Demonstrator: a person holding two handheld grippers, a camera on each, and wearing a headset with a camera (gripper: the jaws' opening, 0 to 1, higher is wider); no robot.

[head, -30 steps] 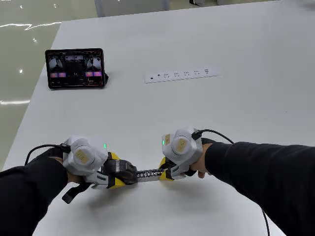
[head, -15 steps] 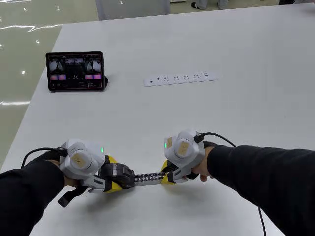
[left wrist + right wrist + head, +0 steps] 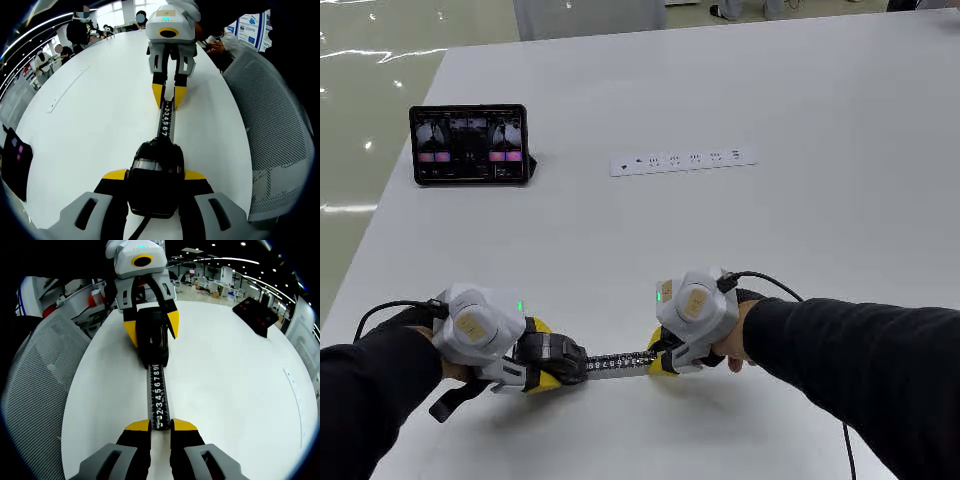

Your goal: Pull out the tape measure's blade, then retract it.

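A black tape measure case (image 3: 553, 358) lies low over the white table (image 3: 720, 90), and my left gripper (image 3: 534, 366) is shut on it. Its black blade (image 3: 620, 361) with white numbers runs right to my right gripper (image 3: 661, 361), which is shut on the blade's tip. In the left gripper view the case (image 3: 156, 170) fills the space between my yellow-tipped jaws and the blade (image 3: 166, 119) leads to the right gripper (image 3: 169, 97). In the right gripper view the blade (image 3: 157, 392) shows numbers up to 9, ending at the case (image 3: 152, 342) held by the left gripper (image 3: 150, 325).
A tablet (image 3: 469, 143) with a lit screen stands at the table's far left. A white power strip (image 3: 683, 159) lies in the middle, beyond the grippers. A grey mesh chair (image 3: 270, 125) is at the table's near edge. Cables trail from both grippers.
The case and my left gripper have shifted a little to the left, so slightly more blade shows between the grippers. The right gripper has stayed about where it was.
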